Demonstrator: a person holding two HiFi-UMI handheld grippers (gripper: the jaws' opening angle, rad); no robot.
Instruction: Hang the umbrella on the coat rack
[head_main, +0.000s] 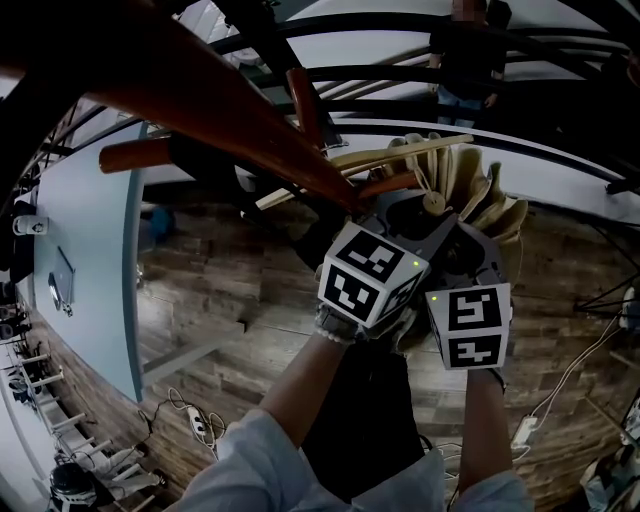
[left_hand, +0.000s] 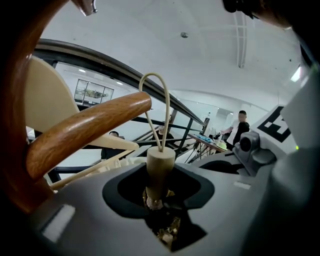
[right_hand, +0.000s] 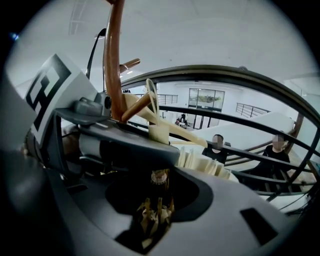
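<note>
The cream folded umbrella is held up against the brown wooden coat rack. My left gripper is shut on its cream handle, which stands upright in the jaws' recess. The handle's cord loop rises right at the tip of a wooden peg; the tip crosses the loop's left strand. Just below and to the right, my right gripper is shut on the umbrella's folded ribs and metal shaft. The pleated canopy bulges beyond its jaws.
Other rack arms and the curved rack pole crowd in above and to the left. Dark railings run behind, with people standing beyond them. Wood floor, cables and a power strip lie far below.
</note>
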